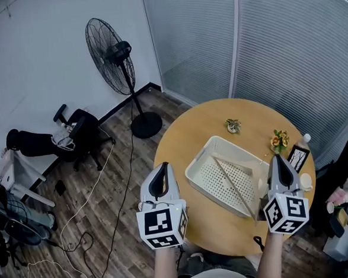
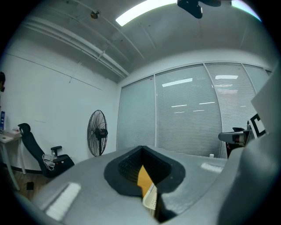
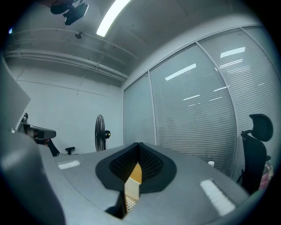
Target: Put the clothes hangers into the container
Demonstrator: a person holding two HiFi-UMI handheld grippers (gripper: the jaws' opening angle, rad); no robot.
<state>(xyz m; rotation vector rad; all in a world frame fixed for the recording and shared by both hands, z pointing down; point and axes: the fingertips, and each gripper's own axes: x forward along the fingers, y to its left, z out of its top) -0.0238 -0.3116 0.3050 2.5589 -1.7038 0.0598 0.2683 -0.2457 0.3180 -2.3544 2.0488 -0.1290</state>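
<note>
A white perforated container point(image 1: 224, 179) sits on the round wooden table point(image 1: 185, 134). A thin wooden clothes hanger point(image 1: 233, 185) lies inside it, reaching toward its near right corner. My left gripper point(image 1: 162, 167) is raised near the table's front left edge, jaws shut with nothing between them. My right gripper point(image 1: 277, 158) hovers over the container's right end, also shut and empty. In the left gripper view, a sliver of the container point(image 2: 150, 200) and the table point(image 2: 144, 178) shows below the closed tips. The right gripper view shows the container point(image 3: 130, 195) the same way.
A small plant point(image 1: 233, 125), a pot of flowers point(image 1: 277, 140), a bottle point(image 1: 305, 139) and a framed card point(image 1: 298, 156) stand on the table's far and right side. A standing fan point(image 1: 112, 56), an office chair point(image 1: 78, 133) and floor cables point(image 1: 79, 231) lie to the left.
</note>
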